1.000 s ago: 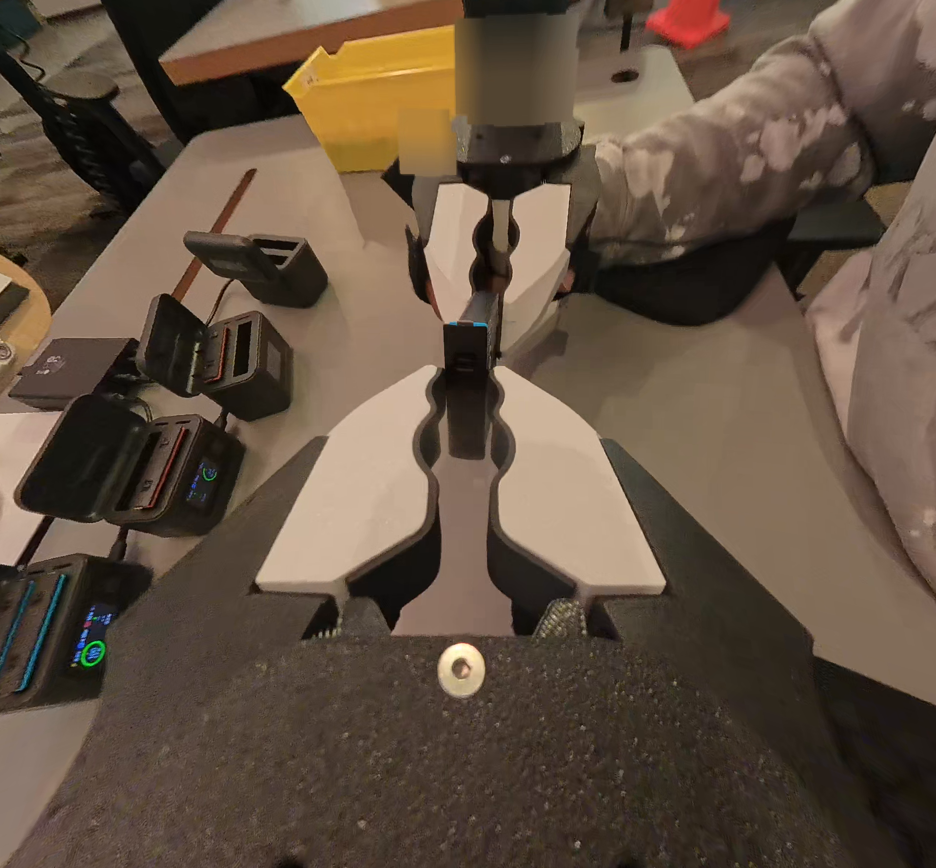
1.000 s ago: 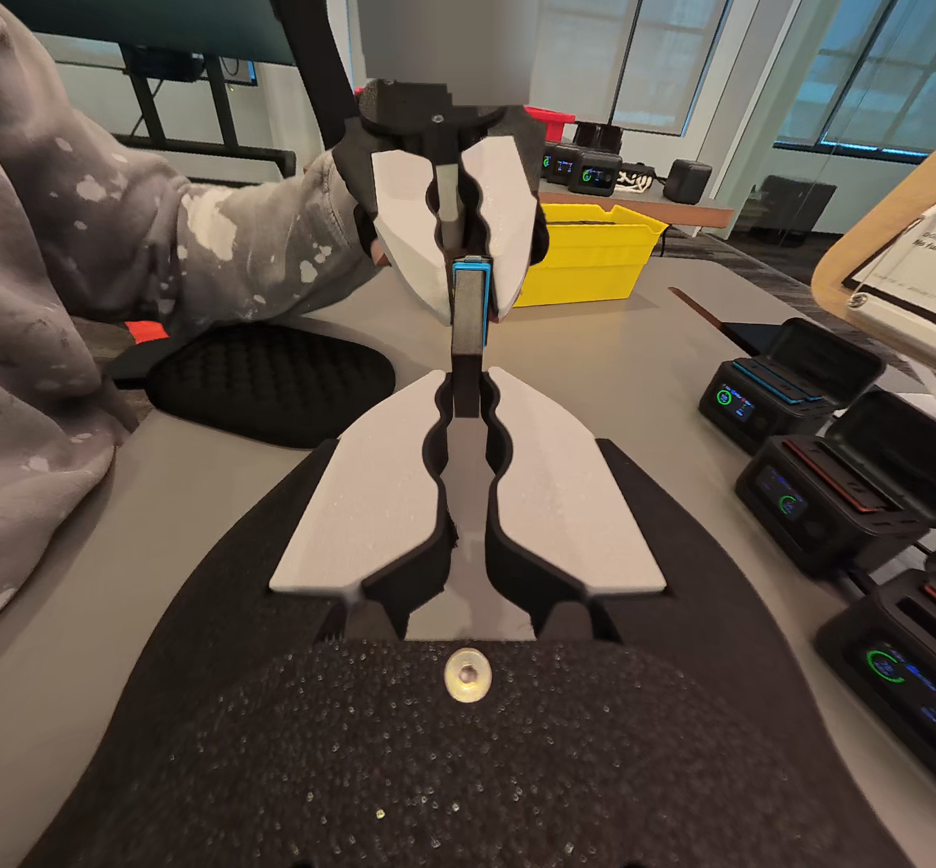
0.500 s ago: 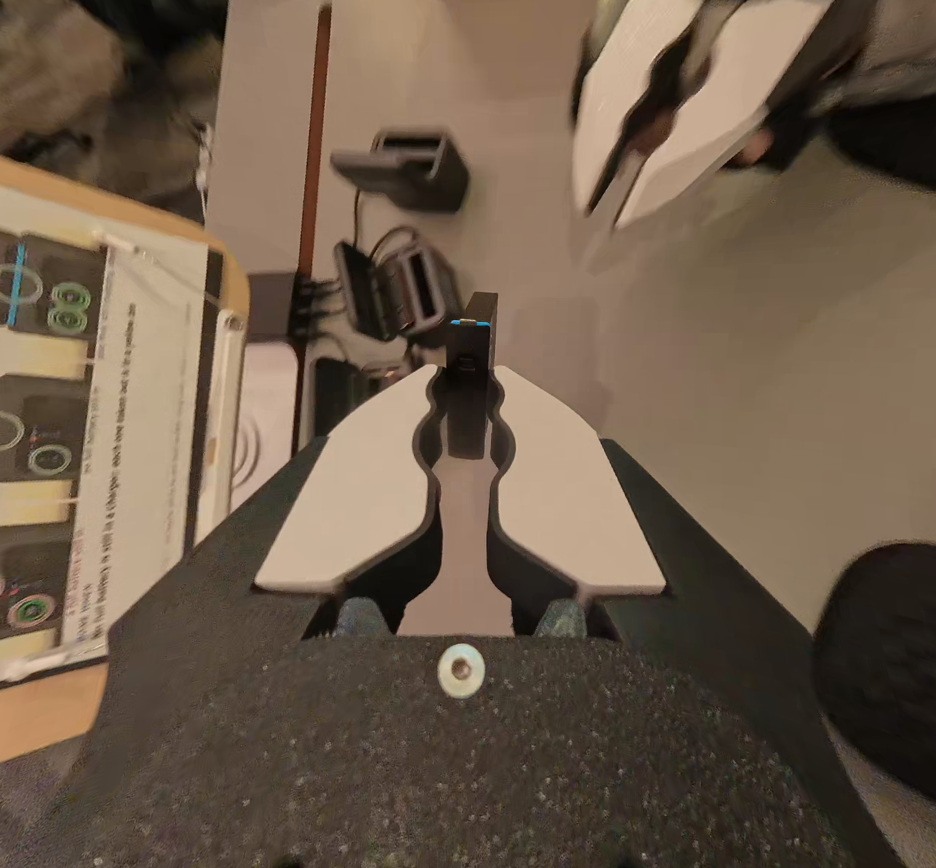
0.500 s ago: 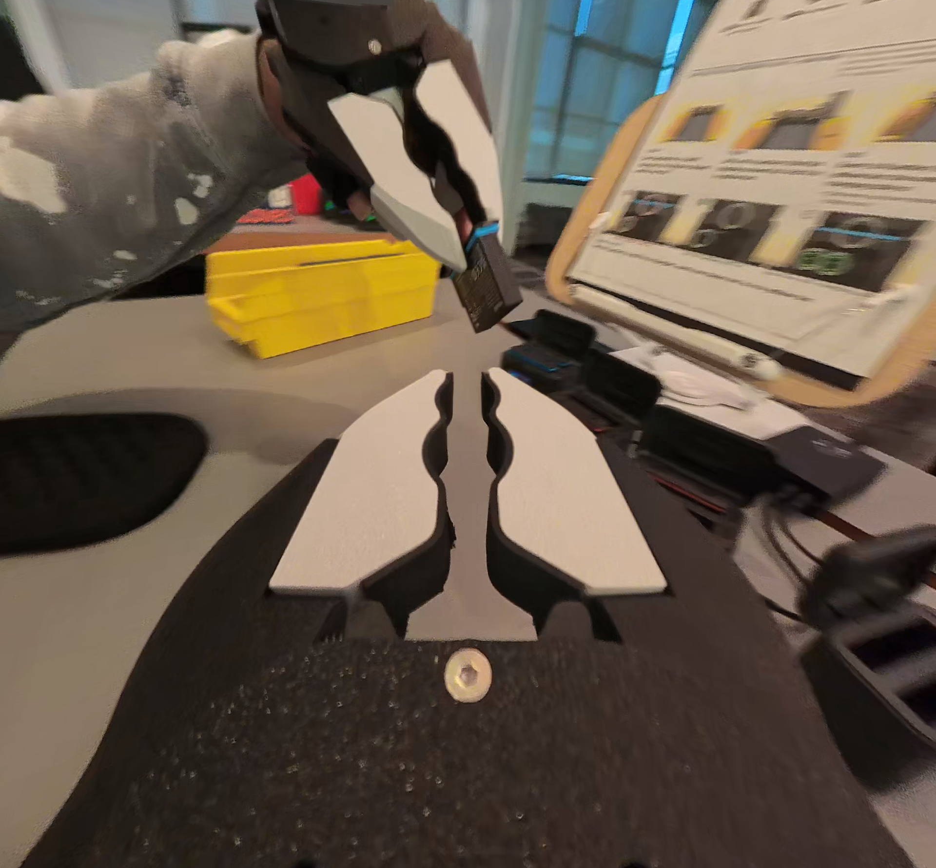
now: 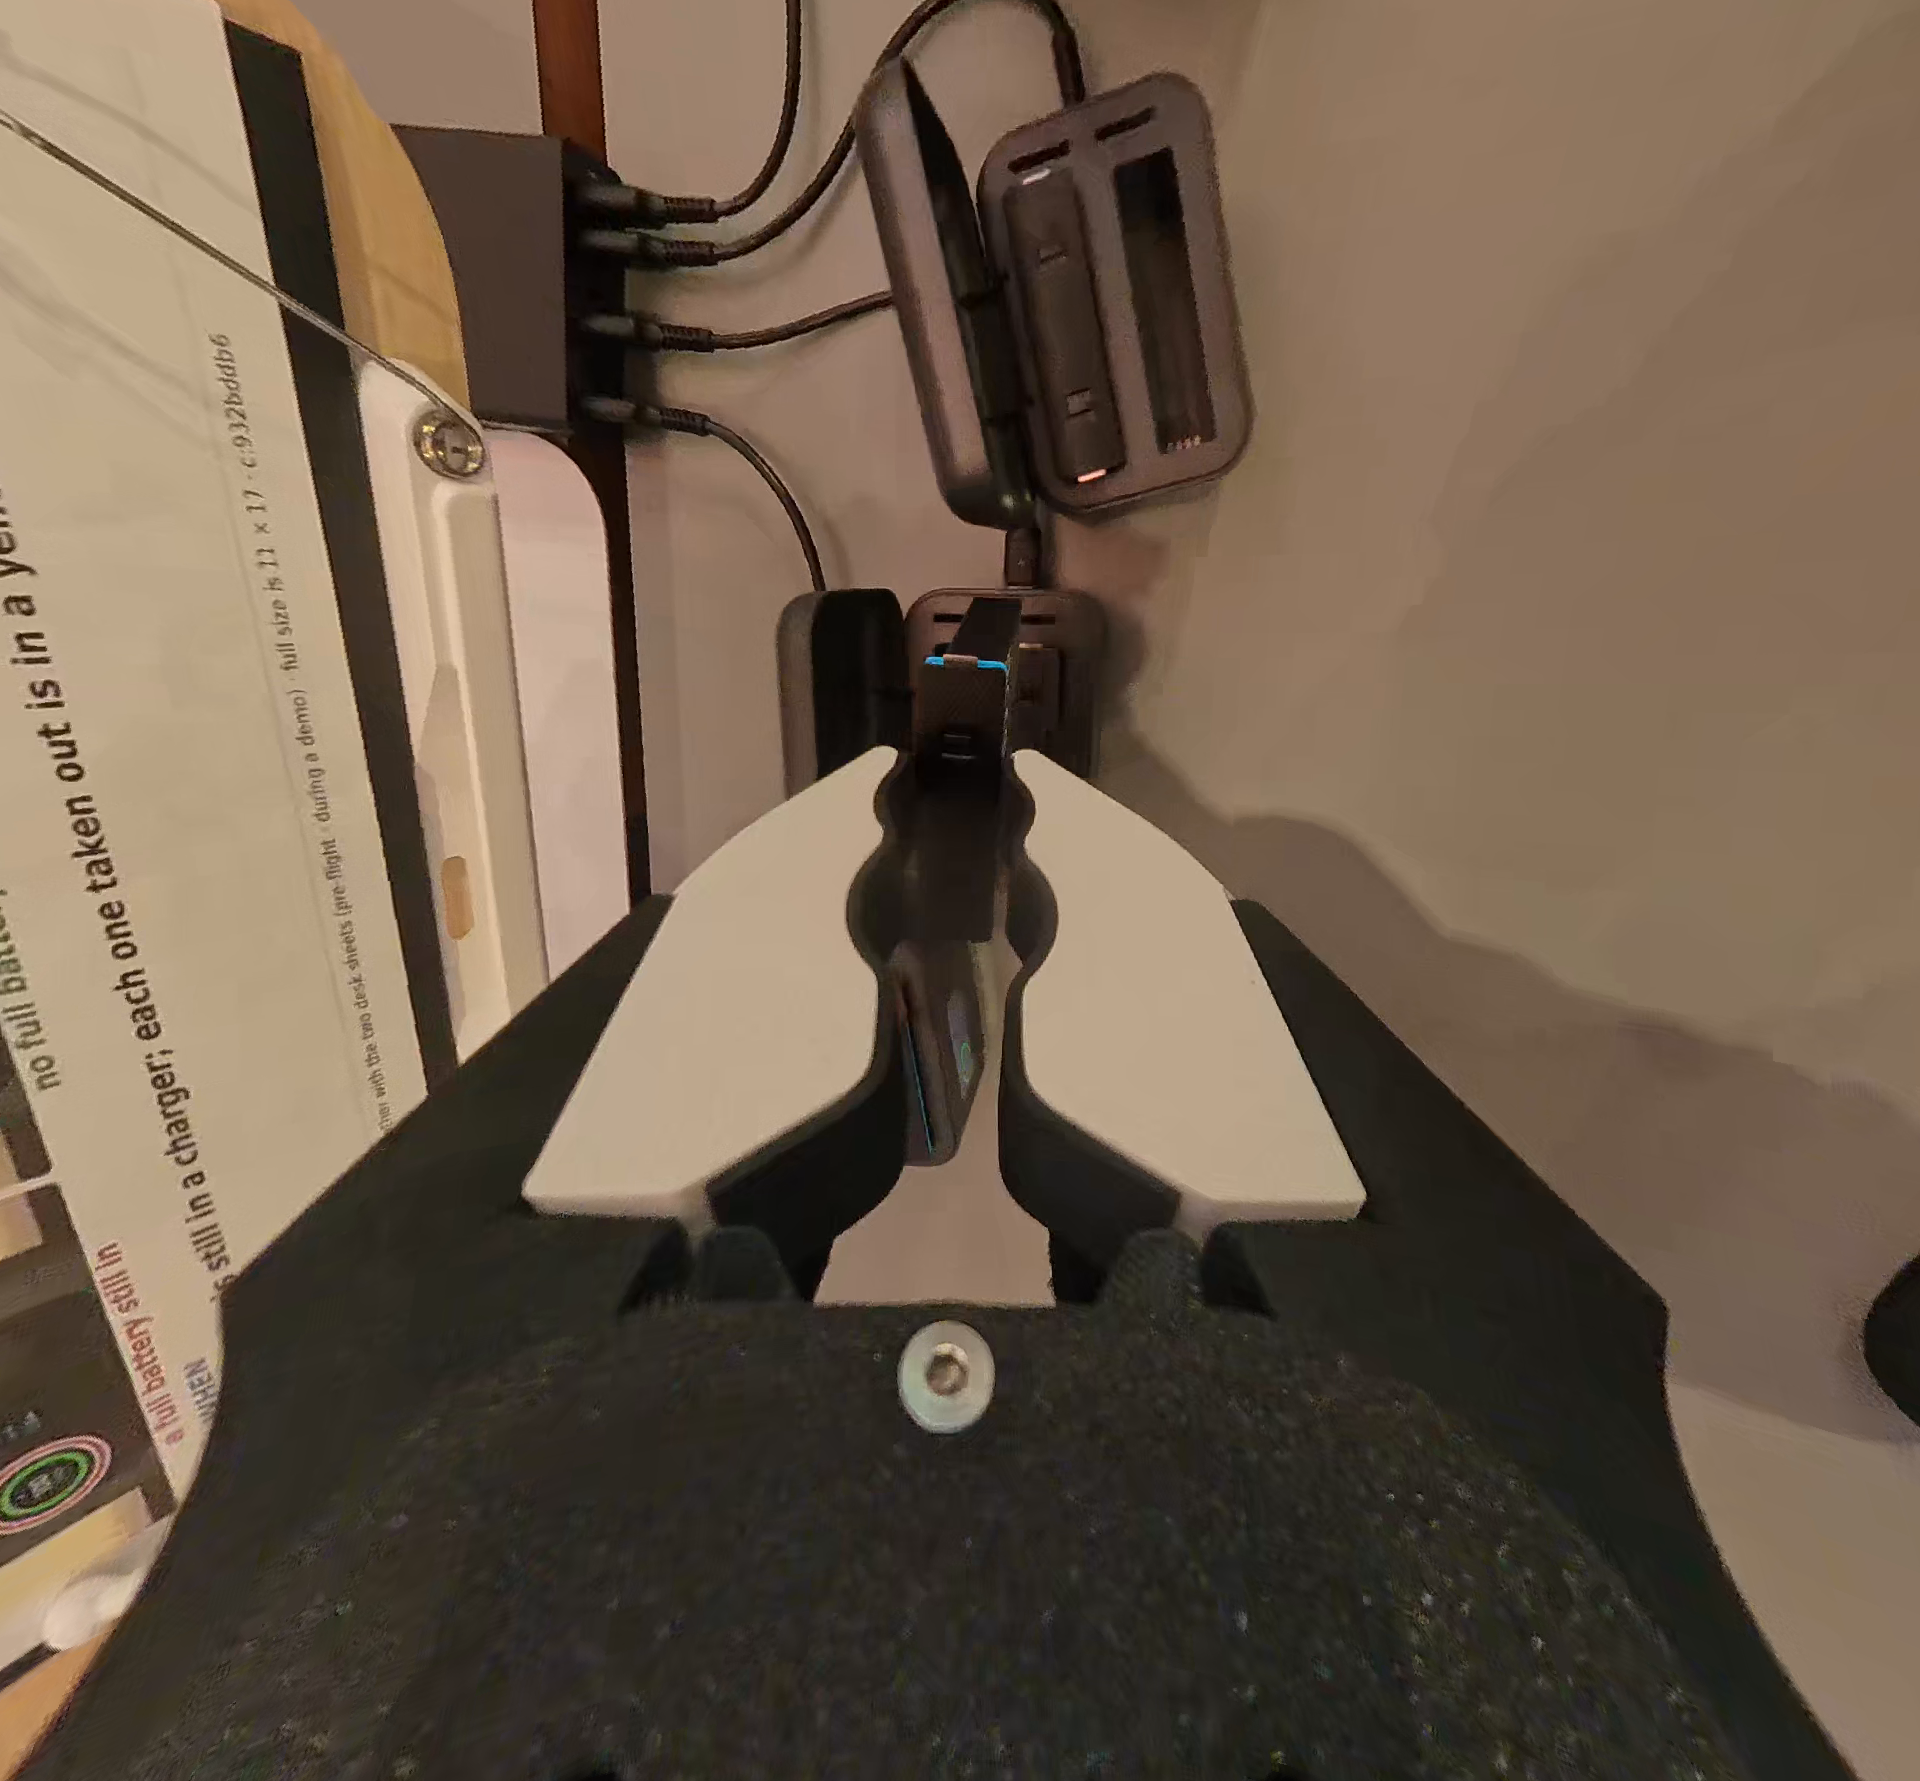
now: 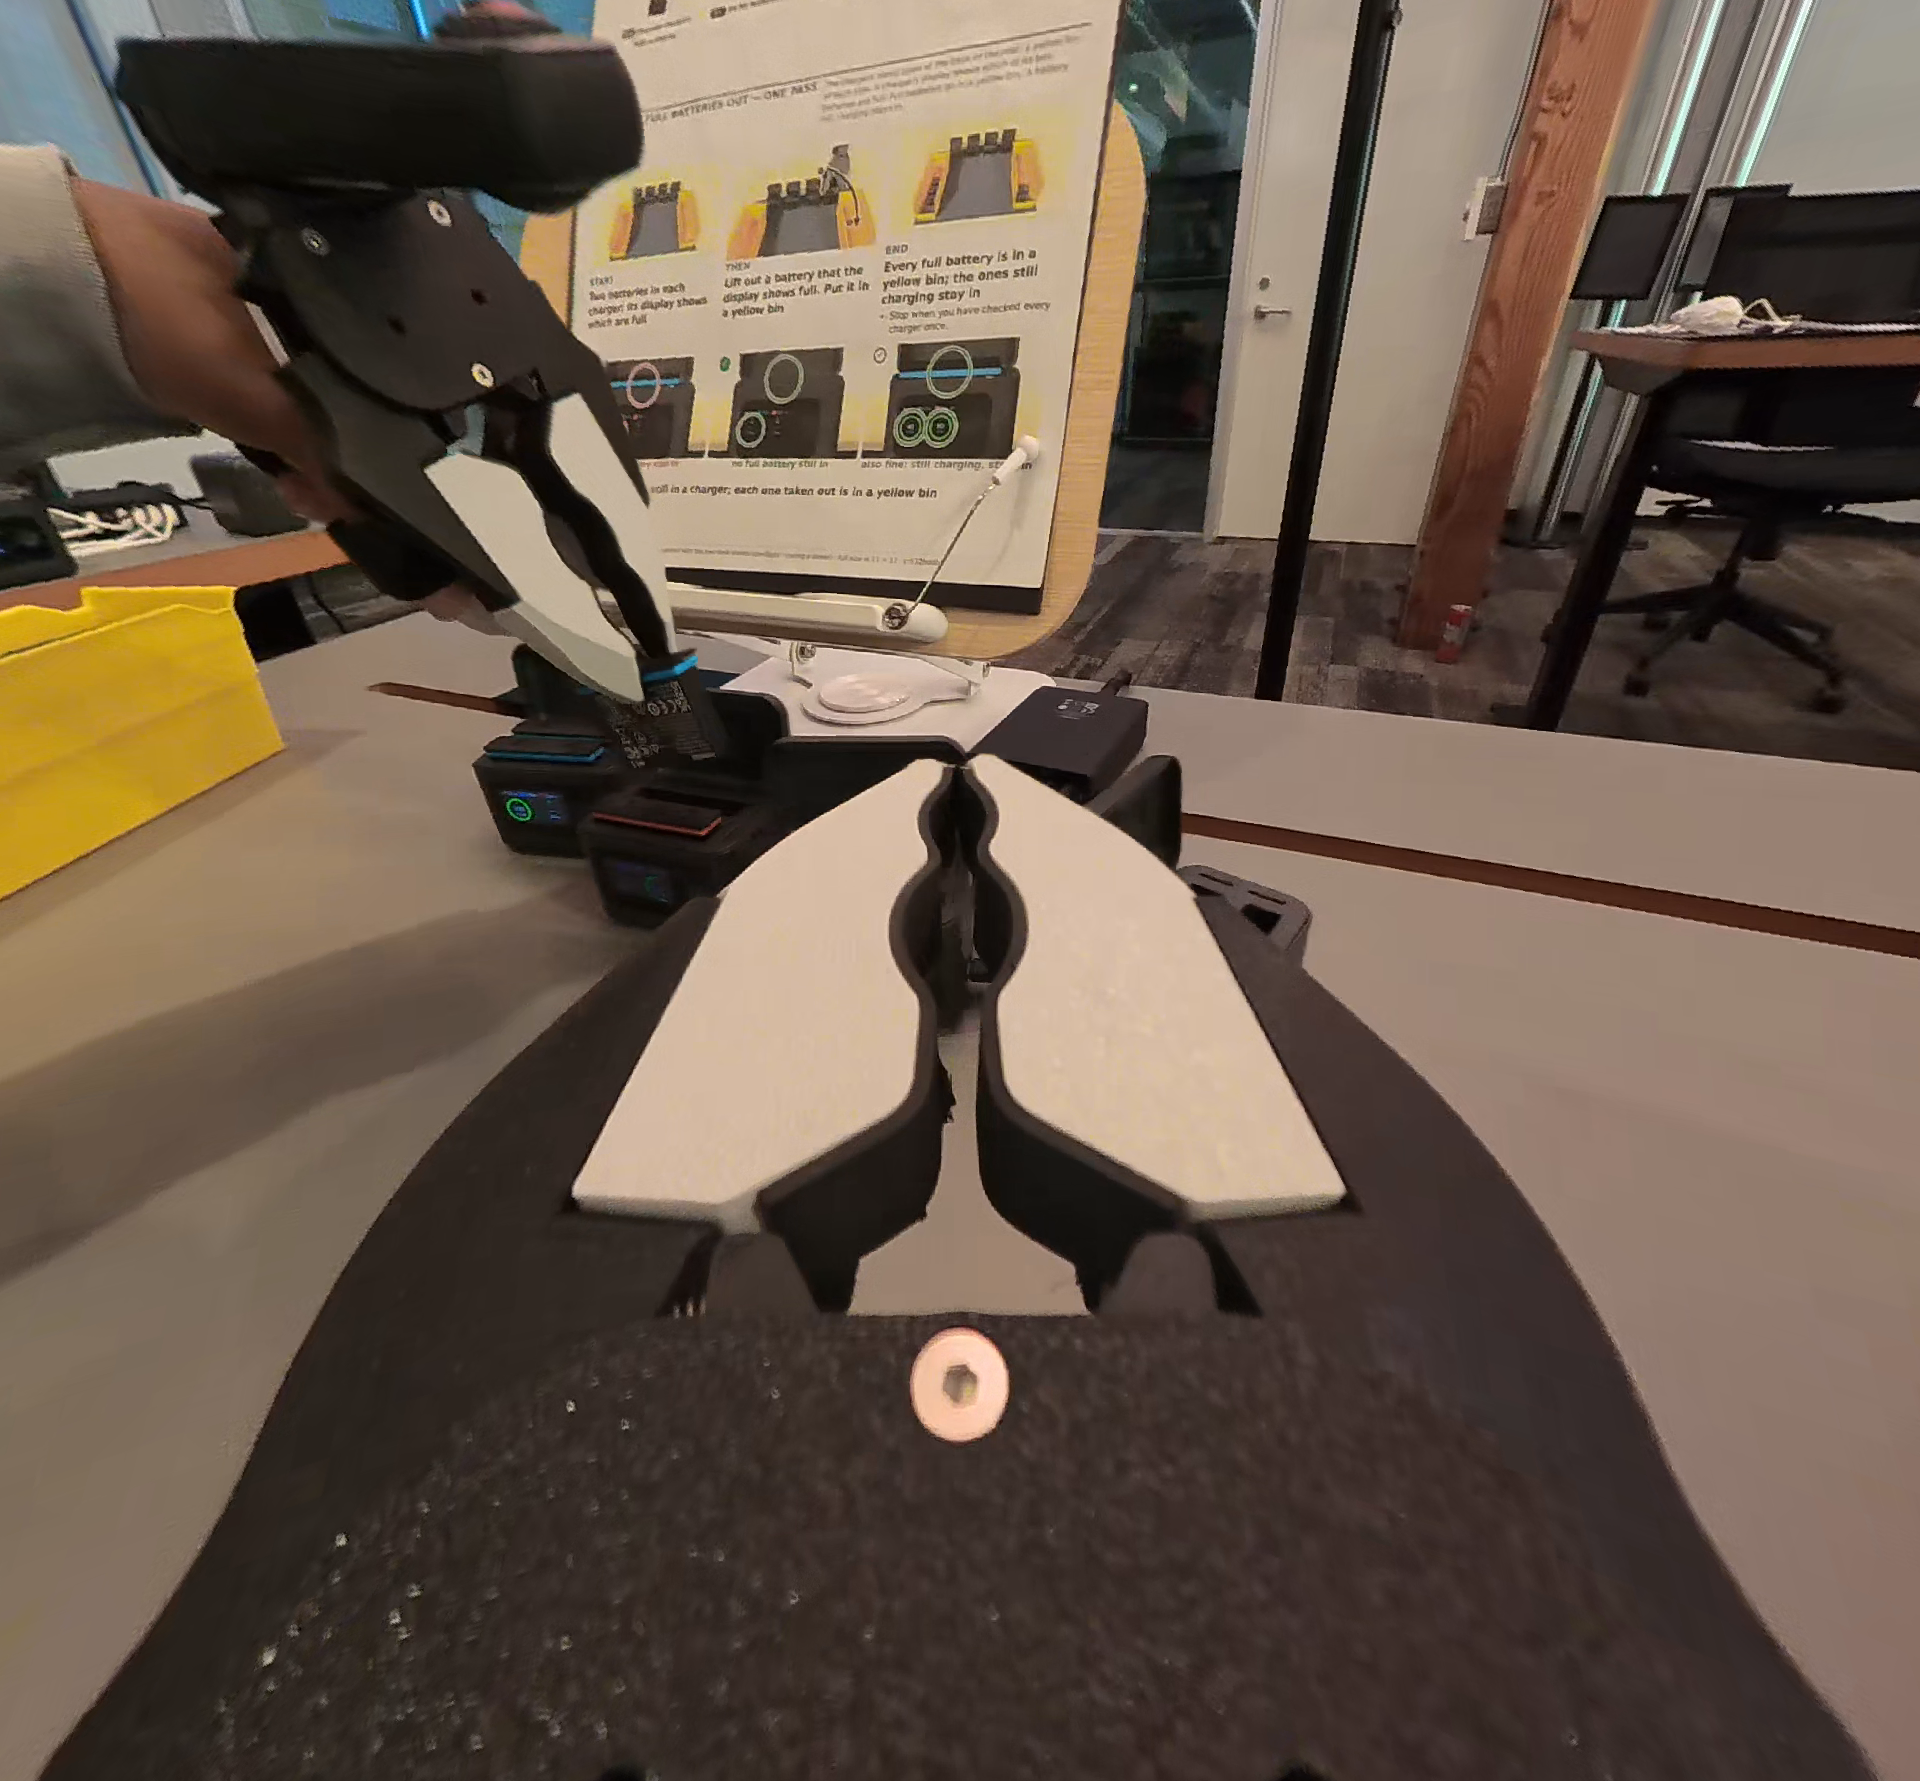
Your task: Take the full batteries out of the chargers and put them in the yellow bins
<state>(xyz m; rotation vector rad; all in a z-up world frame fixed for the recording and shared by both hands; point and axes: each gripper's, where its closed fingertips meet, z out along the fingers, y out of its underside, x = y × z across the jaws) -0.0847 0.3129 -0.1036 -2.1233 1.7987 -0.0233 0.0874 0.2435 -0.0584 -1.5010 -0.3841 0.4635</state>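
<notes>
One battery sits pinched by its blue-edged end in your left gripper, hanging over the open charger, apparently aimed at a slot; your right gripper is empty with fingers nearly touching; the yellow bin waits further left on the counter.
</notes>
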